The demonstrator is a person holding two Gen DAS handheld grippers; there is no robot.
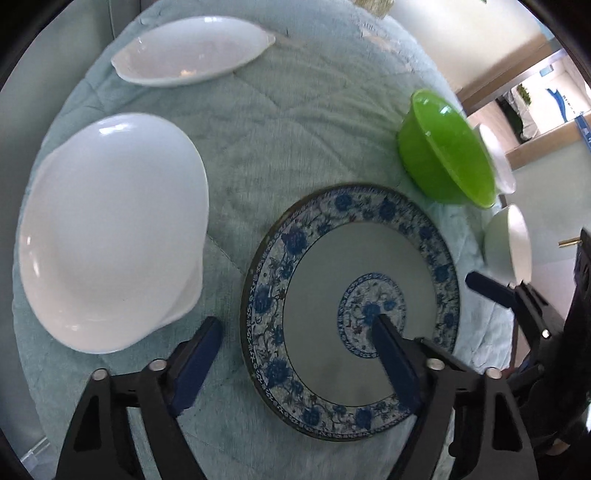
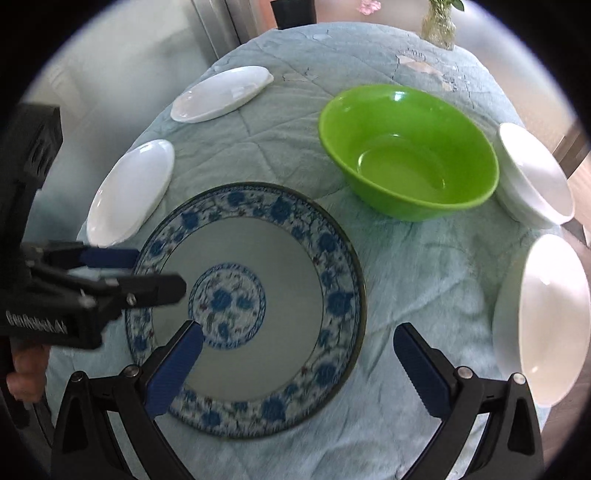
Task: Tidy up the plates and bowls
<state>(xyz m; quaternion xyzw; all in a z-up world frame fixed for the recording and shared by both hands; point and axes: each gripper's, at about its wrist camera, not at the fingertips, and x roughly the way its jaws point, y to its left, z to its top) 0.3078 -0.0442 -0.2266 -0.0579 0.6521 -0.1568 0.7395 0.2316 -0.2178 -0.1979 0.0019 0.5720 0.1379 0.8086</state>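
A large blue-and-white patterned plate (image 1: pixel 354 258) (image 2: pixel 258 236) lies flat on the teal cloth. My left gripper (image 1: pixel 295 323) (image 2: pixel 159 273) is open and straddles the plate's left rim, one pad over the plate's middle and the other over the cloth. My right gripper (image 2: pixel 298 331) is open across the plate's right rim in the same way; the pads touch nothing. A green bowl (image 1: pixel 447 147) (image 2: pixel 406 147) stands behind the plate. A white deep plate (image 1: pixel 110 229) (image 2: pixel 129 192) and a white oval dish (image 1: pixel 192 51) (image 2: pixel 221 92) lie to the left.
Stacked white bowls (image 2: pixel 532 177) and one more white bowl (image 2: pixel 554 317) (image 1: pixel 509 243) sit near the round table's right edge. A glass vase (image 2: pixel 439 26) stands at the far edge. The quilted cloth (image 2: pixel 424 266) is bare between plate and bowls. A person's hand (image 2: pixel 26 369) holds the left gripper.
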